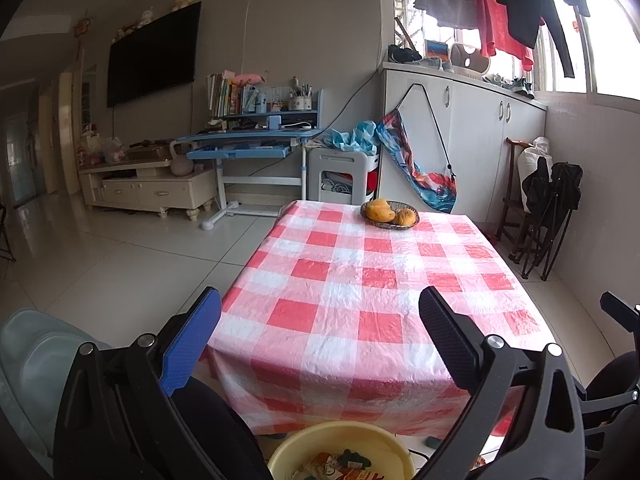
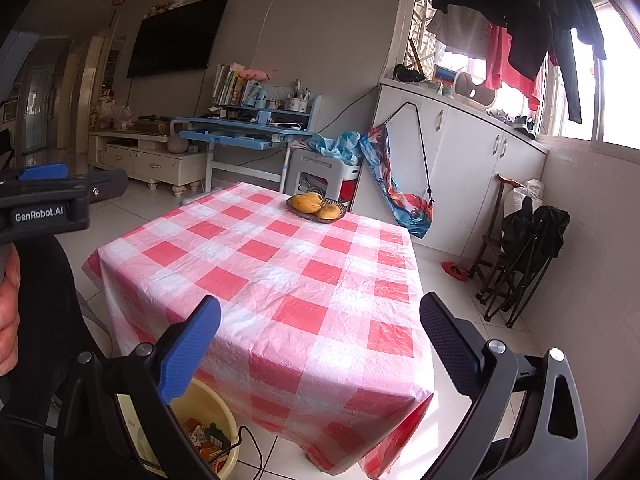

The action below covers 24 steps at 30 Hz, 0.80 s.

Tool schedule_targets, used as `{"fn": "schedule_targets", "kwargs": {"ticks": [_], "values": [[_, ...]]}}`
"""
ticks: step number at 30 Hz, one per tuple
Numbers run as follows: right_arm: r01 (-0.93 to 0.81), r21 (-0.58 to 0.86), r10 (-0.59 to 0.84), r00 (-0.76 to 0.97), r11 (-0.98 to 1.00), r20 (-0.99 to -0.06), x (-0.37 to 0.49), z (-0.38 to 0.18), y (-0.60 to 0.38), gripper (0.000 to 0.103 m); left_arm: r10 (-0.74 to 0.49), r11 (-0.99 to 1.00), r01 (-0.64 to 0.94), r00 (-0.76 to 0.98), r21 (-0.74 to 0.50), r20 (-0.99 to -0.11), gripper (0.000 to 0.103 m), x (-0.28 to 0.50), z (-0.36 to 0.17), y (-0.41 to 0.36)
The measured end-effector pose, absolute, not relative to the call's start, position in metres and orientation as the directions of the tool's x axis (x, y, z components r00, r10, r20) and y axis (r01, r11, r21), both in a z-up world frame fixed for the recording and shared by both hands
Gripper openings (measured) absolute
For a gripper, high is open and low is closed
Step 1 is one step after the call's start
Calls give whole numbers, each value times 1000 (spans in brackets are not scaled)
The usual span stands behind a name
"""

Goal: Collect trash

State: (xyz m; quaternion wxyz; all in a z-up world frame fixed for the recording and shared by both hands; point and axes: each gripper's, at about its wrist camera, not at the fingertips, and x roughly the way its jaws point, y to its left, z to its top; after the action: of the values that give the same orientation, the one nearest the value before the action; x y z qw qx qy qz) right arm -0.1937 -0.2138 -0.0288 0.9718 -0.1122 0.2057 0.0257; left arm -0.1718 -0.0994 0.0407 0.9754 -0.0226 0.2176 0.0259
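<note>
In the left wrist view, the left gripper is held with jaws spread wide and nothing between them, one finger pad blue and ribbed, the other black and dimpled. A table is draped in crinkled red-and-white checked plastic. A round yellow basin, below the table's near edge, holds the trash: crumpled wrappers, their direction not discernible.

In the right wrist view, the right gripper is likewise spread and empty. A shallow dark bowl with yellow fruit is seen at the far edge; the basin lies on tiled floor.

Red-and-white checked tablecloth; yellow basin; orange-yellow fruit.
</note>
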Motion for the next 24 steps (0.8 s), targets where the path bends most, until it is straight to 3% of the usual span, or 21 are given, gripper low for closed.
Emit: {"fn": "schedule_targets", "kwargs": {"ticks": [8, 24], "values": [[-96, -235, -2, 924, 967, -383, -195, -29, -202, 95, 42, 994, -81, 901, -73, -433, 96, -182, 27, -35], [-75, -250, -26, 925, 965, -378, -193, -29, -200, 95, 39, 995, -76, 900, -68, -434, 96, -187, 21, -20]]}}
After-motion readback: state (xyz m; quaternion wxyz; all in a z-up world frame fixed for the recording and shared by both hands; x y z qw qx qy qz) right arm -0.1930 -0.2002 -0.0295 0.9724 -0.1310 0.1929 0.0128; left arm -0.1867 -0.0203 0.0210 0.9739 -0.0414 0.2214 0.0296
